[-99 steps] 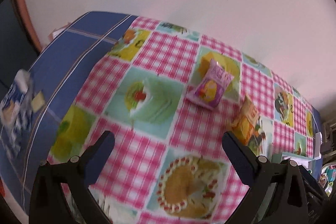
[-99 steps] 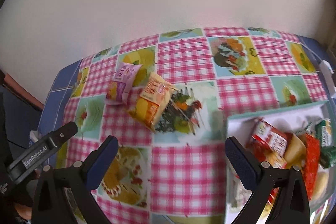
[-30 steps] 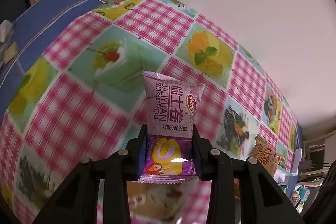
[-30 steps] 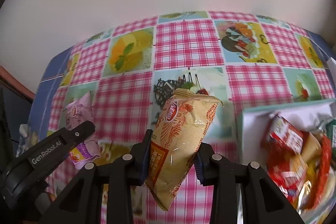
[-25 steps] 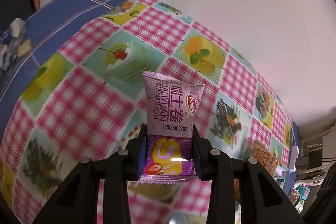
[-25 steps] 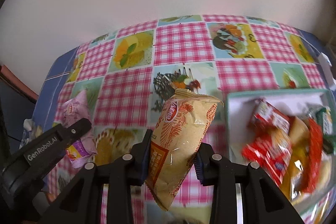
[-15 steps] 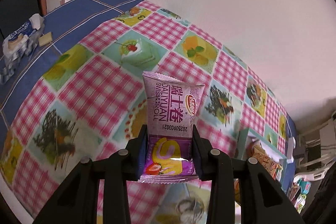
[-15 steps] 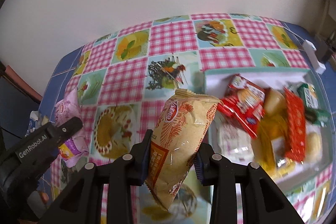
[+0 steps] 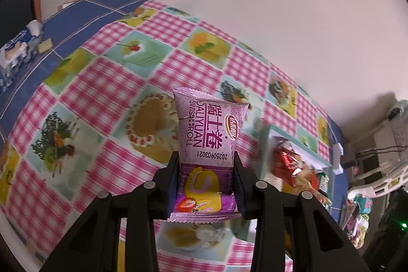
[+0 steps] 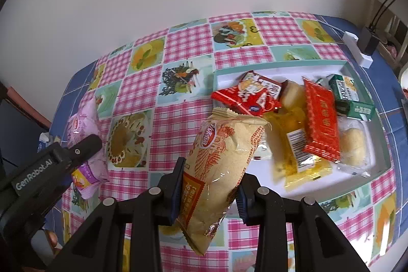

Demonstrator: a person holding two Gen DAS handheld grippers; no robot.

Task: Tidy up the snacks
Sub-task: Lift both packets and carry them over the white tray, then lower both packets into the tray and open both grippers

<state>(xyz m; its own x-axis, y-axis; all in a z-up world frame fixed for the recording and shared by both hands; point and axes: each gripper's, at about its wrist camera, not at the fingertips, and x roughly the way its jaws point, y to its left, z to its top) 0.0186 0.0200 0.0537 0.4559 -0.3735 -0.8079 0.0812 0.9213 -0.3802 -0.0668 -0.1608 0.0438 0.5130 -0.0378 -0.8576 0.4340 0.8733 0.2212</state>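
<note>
Two light, crinkly packets ride mid-body: left gripper (image 9: 205,186) clamps the purple Swiss roll packet (image 9: 207,142), right gripper (image 10: 209,189) the orange snack bag (image 10: 219,162); tray (image 10: 357,177) at two o'clock

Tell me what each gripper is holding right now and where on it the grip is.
The left gripper clamps the purple Swiss roll packet by its lower half. The right gripper clamps the orange snack bag across its lower middle.

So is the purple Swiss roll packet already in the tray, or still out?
Out. The left gripper holds the purple packet above the tablecloth, beside the tray.
</note>
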